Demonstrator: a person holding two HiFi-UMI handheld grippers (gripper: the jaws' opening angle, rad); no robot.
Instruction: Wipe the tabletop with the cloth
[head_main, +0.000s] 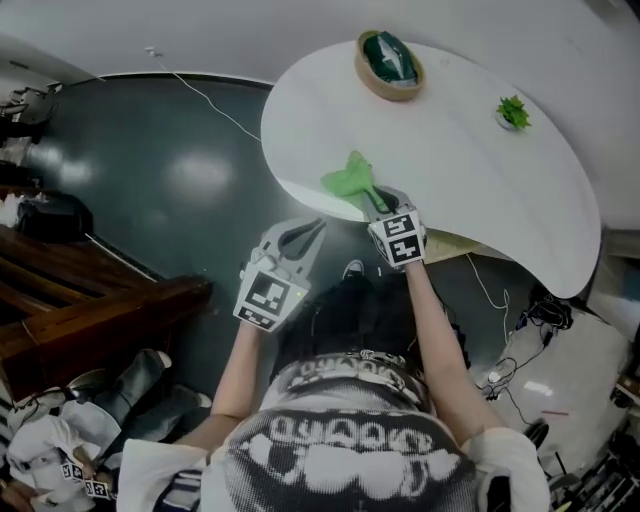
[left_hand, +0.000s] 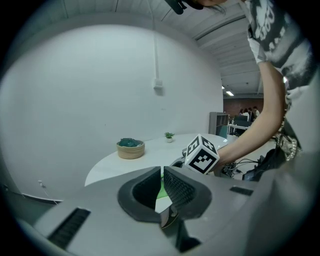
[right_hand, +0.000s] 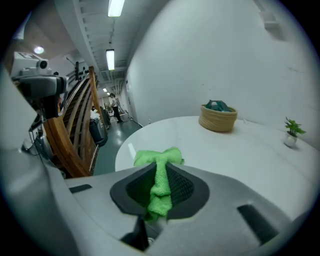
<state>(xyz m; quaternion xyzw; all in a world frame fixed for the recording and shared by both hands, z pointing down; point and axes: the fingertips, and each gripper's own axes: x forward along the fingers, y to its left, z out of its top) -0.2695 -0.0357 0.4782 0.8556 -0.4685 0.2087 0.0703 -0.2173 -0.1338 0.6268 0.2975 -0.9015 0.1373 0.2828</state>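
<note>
Far left: wood stairs (head_main: 70, 300) are sitting on the dark floor (head_main: 180, 170), and a thin cable (head_main: 215, 105) is running across it toward the table.

Left gripper (head_main: 315, 228) is hanging over the floor, just off the table's near-left edge and not touching it. Its jaws are sitting almost together with only a thin slit between the pads, and nothing is in it. The green showing through the slit is the cloth beyond.

Cloth (head_main: 350, 180) is lying bunched on the table (head_main: 450, 170) right at that near-left edge, and one end is trailing back into the right gripper.

Right gripper (head_main: 372, 200) is clamping that end. Its own view shows a strip of green running the length of the pads, with the jaws closed tight on it and the rest fanning out on the tabletop just past the tips. The person's right forearm is reaching in from below.

Further right and far: a round basket (head_main: 389, 65) with dark green contents is standing at the far edge, well apart from the cloth. A small potted plant (head_main: 513, 112) is standing to its right.
</note>
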